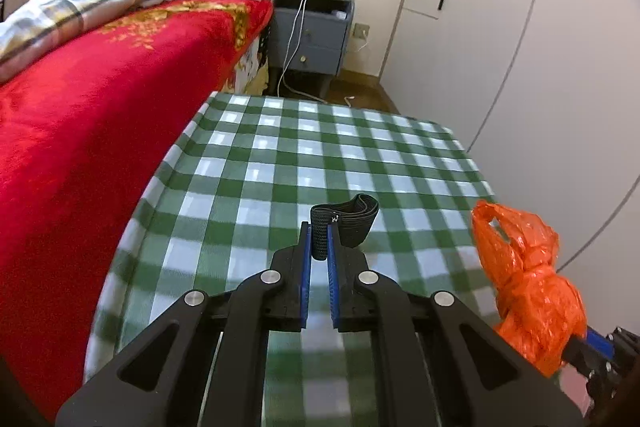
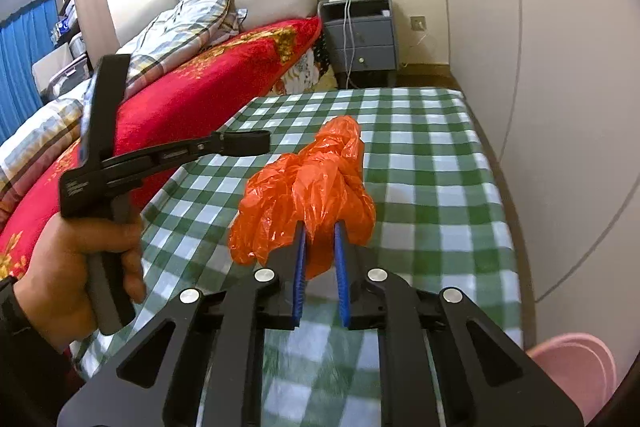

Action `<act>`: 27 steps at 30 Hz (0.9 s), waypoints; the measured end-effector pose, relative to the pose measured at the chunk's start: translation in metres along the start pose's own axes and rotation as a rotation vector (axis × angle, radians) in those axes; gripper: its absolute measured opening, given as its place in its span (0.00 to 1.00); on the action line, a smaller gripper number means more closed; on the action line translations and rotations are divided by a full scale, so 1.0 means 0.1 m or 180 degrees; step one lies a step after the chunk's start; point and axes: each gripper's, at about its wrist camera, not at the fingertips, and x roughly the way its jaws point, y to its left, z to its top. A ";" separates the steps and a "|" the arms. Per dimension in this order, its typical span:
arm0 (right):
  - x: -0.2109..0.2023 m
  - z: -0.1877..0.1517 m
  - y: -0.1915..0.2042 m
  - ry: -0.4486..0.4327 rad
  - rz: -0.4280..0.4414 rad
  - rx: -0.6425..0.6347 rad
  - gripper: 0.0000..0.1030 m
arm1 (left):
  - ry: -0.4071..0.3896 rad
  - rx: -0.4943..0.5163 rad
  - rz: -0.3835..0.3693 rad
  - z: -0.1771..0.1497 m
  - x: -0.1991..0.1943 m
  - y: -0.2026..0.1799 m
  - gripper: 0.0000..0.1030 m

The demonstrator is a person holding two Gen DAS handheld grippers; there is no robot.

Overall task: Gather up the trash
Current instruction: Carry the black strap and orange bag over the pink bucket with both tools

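My left tongs are pinched tight on one black elastic strap, lifted above the checked worktop. It's soft and floppy, weighs nothing, so a grip mid-loop seems fine. My right tongs are closed narrow on one crumpled orange plastic bag, also held up over the cloth. Light, slippery stuff I reckon, so best grabbed through the bunched knot. One pink bin sits at the far right.

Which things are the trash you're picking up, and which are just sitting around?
Trash job: black strap in left claw; orange plastic bag in right claw.
Just around: checked tablecloth, red blanket, grey nightstand, pink tub.
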 end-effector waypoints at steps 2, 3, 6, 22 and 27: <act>-0.17 -0.05 -0.01 -0.0031 -0.0037 0.0017 0.13 | -0.0034 -0.0002 -0.0016 -0.09 -0.20 -0.04 0.07; -0.24 -0.06 -0.01 -0.0045 -0.0044 0.0027 0.13 | -0.0043 -0.0006 -0.0020 -0.12 -0.26 -0.05 0.07; -0.49 -0.12 0.00 -0.0102 -0.0080 0.0042 0.12 | -0.0091 -0.0035 -0.0046 -0.25 -0.53 -0.09 0.07; -1.61 -0.35 0.10 -0.0262 0.0029 0.0049 0.12 | -0.0227 -0.0043 -0.0196 -1.03 -1.47 -0.37 0.07; -1.86 -0.44 0.05 -0.0364 -0.0030 0.0042 0.12 | -0.0225 0.0085 -0.0249 -1.21 -1.57 -0.54 0.07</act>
